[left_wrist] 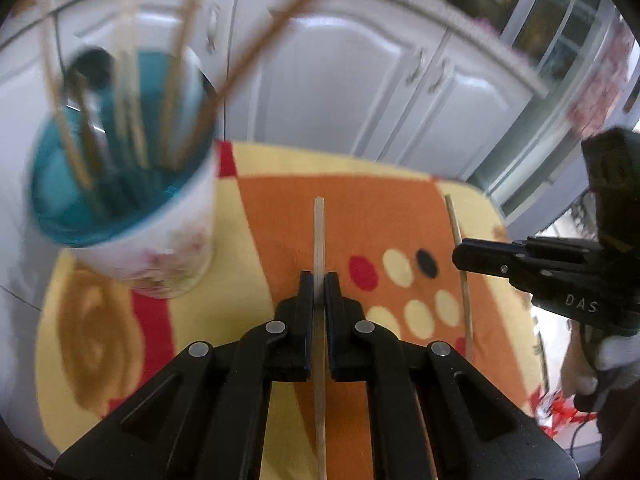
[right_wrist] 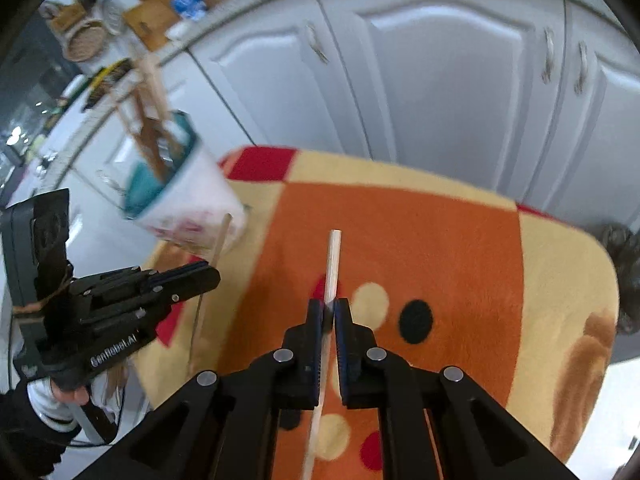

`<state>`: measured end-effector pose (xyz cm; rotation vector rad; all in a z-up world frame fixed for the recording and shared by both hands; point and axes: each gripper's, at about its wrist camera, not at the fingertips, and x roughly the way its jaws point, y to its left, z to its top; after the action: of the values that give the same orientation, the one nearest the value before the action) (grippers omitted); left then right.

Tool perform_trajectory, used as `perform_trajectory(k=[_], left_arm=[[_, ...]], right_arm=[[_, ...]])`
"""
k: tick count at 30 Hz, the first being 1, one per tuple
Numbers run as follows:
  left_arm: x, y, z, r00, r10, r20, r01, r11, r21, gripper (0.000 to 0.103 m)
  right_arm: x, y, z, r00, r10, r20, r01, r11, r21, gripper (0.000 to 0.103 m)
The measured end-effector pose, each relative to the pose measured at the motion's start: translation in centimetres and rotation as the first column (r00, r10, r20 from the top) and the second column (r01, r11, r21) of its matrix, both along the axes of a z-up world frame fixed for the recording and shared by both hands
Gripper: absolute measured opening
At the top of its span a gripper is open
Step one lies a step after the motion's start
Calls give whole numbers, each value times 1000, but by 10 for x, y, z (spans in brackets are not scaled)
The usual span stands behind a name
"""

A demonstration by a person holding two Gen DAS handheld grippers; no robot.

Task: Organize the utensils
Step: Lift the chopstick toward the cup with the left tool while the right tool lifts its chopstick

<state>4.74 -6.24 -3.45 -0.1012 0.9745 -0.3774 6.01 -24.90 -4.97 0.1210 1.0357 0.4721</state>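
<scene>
A white cup with a teal inside point(left_wrist: 120, 184) stands at the far left of the mat and holds several wooden chopsticks; it also shows in the right wrist view point(right_wrist: 188, 196). My left gripper point(left_wrist: 319, 280) is shut on a pale chopstick point(left_wrist: 319, 232) and holds it above the mat. My right gripper point(right_wrist: 329, 308) is shut on another pale chopstick point(right_wrist: 332, 264). In the left wrist view the right gripper point(left_wrist: 464, 258) shows at the right, with its chopstick point(left_wrist: 460, 256) running through it. In the right wrist view the left gripper point(right_wrist: 208, 276) shows at the left with its chopstick point(right_wrist: 218, 240).
An orange, yellow and red patterned mat point(left_wrist: 380, 216) covers the small table. White cabinet doors point(left_wrist: 340, 80) stand behind it. A counter with baskets and boards point(right_wrist: 120, 12) lies at the far left. A glass door point(left_wrist: 560, 40) is at the right.
</scene>
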Motion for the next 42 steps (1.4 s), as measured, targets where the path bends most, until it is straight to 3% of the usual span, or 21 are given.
perform_trajectory(k=[5,9,12,14,16,17,18,22,25,27,28,32,36,42], left_arm=[[-28,31,44,995,41,86,-35,997,-74,4],[-44,46,64,989,53,136,-41,995,-92,4],[-49,53,70,987,66,149,-54,995,-82,4],[-51,59,69,986,84,142,-72,994,-85,4],[-55,66,68,986,98,137,-85,991,-99,4],[-55,66,69,985,101,138,-87,991,-103,4],[-56,66,70,985,102,139,-88,991,-105,4],[-61,69,74,983,107,150,-92,991,-101,4],[-63,75,77,981,119,155,-104,989,-101,4],[-65,81,80,979,130,160,-114,988,-102,4],[-67,85,82,977,138,164,-122,987,-104,4],[-72,99,94,968,170,186,-149,981,-121,4],[-76,109,105,958,194,210,-168,976,-135,4],[-80,127,132,932,236,275,-201,968,-150,4]], right_arm=[[-23,4,37,996,29,84,-32,999,32,6],[-41,5,61,988,55,143,-63,997,55,5],[-45,12,63,986,66,154,-69,997,16,5],[-38,16,53,990,78,119,-77,997,-13,6],[-29,21,31,995,72,73,-66,994,-84,14],[-23,25,18,997,56,56,-49,991,-126,23],[-18,28,6,998,53,36,-48,990,-135,25],[10,40,-43,997,26,-69,-34,992,-119,25],[28,50,-72,994,6,-107,-24,986,-165,15],[33,54,-76,997,11,-81,-25,984,-174,6],[33,55,-76,995,18,-95,-34,984,-177,6],[18,45,-48,997,49,-53,-55,991,-121,5],[-11,29,5,996,80,44,-78,996,-46,5],[-35,25,63,982,102,157,-109,993,37,5]])
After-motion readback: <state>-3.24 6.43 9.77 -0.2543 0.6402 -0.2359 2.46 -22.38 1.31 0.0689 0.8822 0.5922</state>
